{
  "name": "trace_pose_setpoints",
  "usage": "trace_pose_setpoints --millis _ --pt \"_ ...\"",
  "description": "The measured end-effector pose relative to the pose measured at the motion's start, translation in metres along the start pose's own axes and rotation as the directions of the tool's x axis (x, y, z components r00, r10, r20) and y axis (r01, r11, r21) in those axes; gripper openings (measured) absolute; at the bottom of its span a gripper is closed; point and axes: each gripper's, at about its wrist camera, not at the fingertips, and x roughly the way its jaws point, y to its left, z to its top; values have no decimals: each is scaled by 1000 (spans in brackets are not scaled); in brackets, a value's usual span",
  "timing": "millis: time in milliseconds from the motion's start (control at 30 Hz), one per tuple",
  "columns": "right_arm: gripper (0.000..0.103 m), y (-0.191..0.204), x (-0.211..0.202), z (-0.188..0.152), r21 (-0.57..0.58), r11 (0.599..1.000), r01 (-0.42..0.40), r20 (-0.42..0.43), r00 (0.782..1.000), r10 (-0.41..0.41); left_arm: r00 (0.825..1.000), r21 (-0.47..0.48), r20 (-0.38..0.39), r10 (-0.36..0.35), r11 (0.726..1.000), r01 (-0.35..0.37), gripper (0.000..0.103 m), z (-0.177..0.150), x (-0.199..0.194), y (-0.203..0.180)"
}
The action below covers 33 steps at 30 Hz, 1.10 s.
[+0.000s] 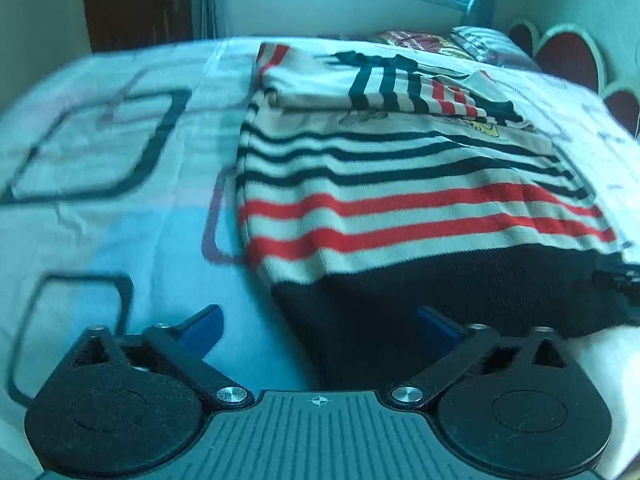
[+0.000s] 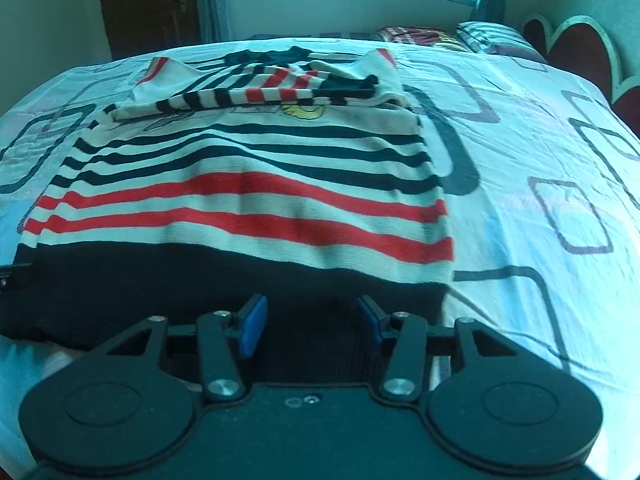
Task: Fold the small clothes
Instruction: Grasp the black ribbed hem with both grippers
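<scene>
Striped sweater (image 2: 248,200) lies flat just beyond both grippers' parted, empty fingers (image 2: 252,328).

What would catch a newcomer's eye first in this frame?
The striped sweater, red, black and white, lies flat mid-bed with its sleeves folded across the chest. Both the left gripper and the right gripper hang open at its black hem.

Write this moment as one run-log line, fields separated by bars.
striped knit sweater: flat on patterned bedsheet, sleeves folded across chest | left gripper: open, empty | right gripper: open, empty, over black hem
</scene>
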Motion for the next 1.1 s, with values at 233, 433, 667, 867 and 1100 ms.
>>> trace_pose_setpoints --millis 233,433,667,867,1100 --pt "57 -28 -4 -11 98 994 48 -17 999 -47 986 -131 -28 -163 979 158 64 -9 2 20" --pt "46 -35 -3 -17 174 985 13 -33 999 -8 962 -192 -66 -264 950 248 18 -6 10 27" --pt "31 -50 -6 -18 242 970 -7 -71 997 25 921 -211 -139 -363 920 330 13 -7 18 22" --pt "10 -50 -11 -2 249 956 -152 -47 985 168 922 -198 -81 -379 913 358 8 9 13 17" --pt "10 -51 -21 46 234 932 -277 109 960 258 927 -176 81 -367 910 376 8 65 -1 15"
